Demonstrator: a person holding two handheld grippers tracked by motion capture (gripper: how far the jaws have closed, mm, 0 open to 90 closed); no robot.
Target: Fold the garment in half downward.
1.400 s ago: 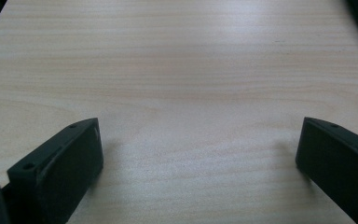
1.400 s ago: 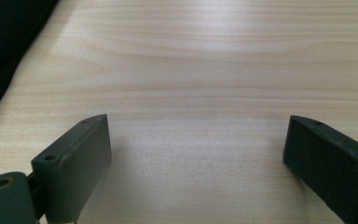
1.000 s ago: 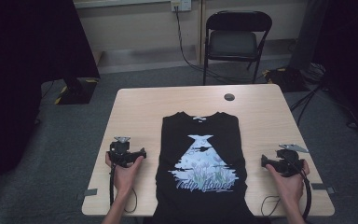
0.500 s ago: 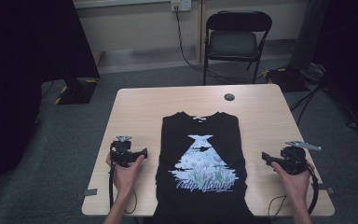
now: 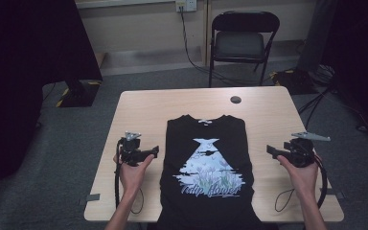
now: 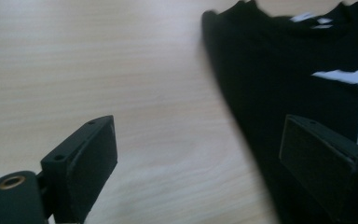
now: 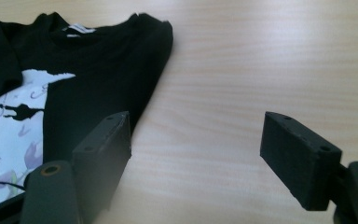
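black T-shirt [image 5: 204,163] on table [image 5: 268,115], gripper each side

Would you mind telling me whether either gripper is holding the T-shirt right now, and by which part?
Nothing is held. The left gripper and right gripper flank the T-shirt, jaws open with nothing between them, though they have just been closing.

The only readable lettering stood on the black cotton T-shirt [image 5: 206,167] with the pale triangular flower print, laid flat on the worktop: a slanted script line beneath the print that seemed to read "Tulip Flower". The small white neck label [image 7: 78,29] carried nothing legible at this size.
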